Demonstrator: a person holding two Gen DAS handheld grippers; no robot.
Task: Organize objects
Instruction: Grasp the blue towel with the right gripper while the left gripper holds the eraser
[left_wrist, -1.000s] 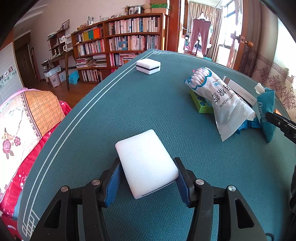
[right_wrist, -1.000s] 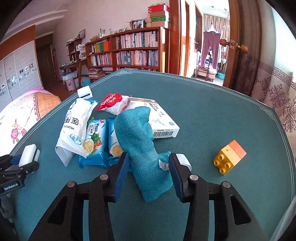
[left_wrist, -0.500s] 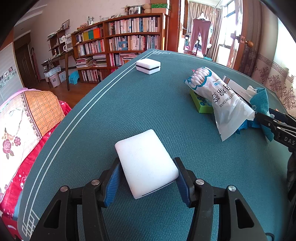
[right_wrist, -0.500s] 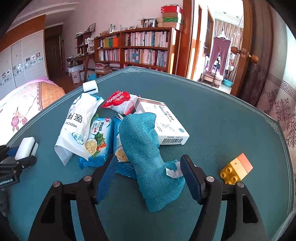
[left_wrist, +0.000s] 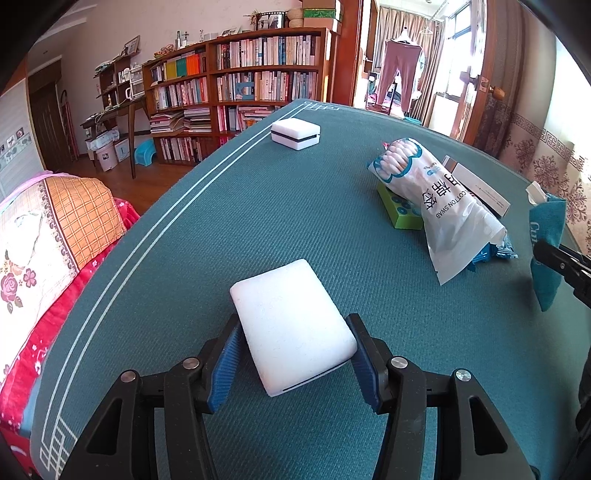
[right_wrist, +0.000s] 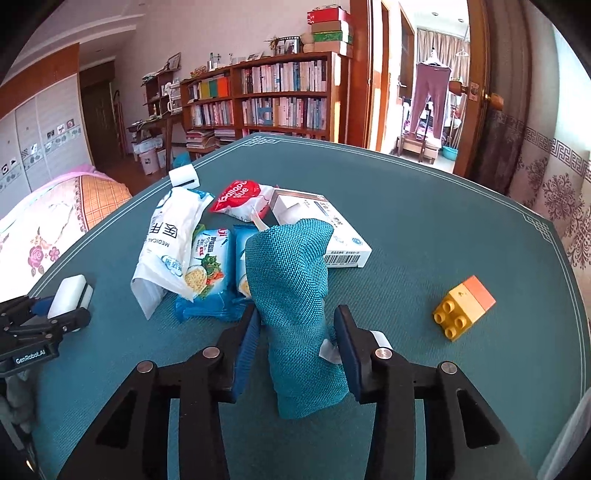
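Note:
My left gripper (left_wrist: 295, 354) is shut on a white sponge block (left_wrist: 291, 325), held low over the teal table (left_wrist: 258, 206); it also shows in the right wrist view (right_wrist: 70, 295). My right gripper (right_wrist: 297, 343) is shut on a teal knitted cloth (right_wrist: 291, 291) with a white tag, lifted off the table and hanging between the pads. The cloth shows at the right edge of the left wrist view (left_wrist: 546, 236).
A pile lies mid-table: cotton swab bag (right_wrist: 170, 236), blue noodle packets (right_wrist: 207, 269), red-white pouch (right_wrist: 240, 199), white carton (right_wrist: 325, 229). A yellow-orange toy brick (right_wrist: 463, 306) sits right. A second white block (left_wrist: 295, 133) lies at the far edge. A green box (left_wrist: 399, 214) lies under the bag.
My right gripper opened wide half a second ago and has closed again on the teal cloth, raising it. My left gripper and sponge have not moved.

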